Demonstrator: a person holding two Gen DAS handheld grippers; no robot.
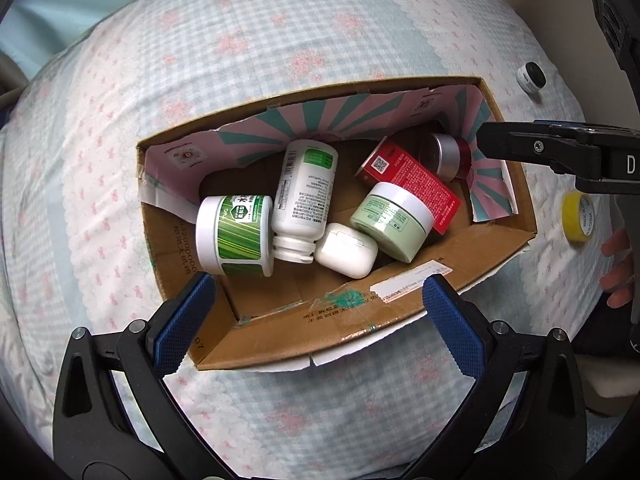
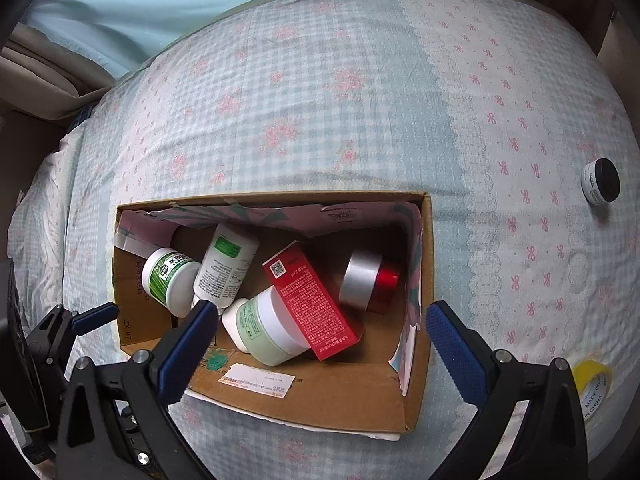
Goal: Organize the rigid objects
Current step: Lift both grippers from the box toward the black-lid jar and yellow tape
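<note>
An open cardboard box (image 1: 400, 320) (image 2: 340, 392) sits on a bed. Inside lie a green-striped jar (image 1: 236, 236) (image 2: 168, 276), a white bottle (image 1: 304, 196) (image 2: 226, 268), a white earbud case (image 1: 346, 250), a pale green jar (image 1: 394, 222) (image 2: 266, 330), a red carton (image 1: 412, 184) (image 2: 314, 304) and a red-and-silver jar (image 1: 446, 154) (image 2: 370, 284). My left gripper (image 1: 316, 316) is open and empty above the box's near wall. My right gripper (image 2: 322, 338) is open and empty above the box; it also shows in the left wrist view (image 1: 486, 144). The left gripper shows at the right wrist view's left edge (image 2: 96, 314).
A small black-lidded jar (image 1: 530, 78) (image 2: 600, 182) and a yellow tape roll (image 1: 578, 216) (image 2: 592, 388) lie on the checked bedspread (image 1: 280, 60) right of the box. A hand (image 1: 618, 268) is at the right edge.
</note>
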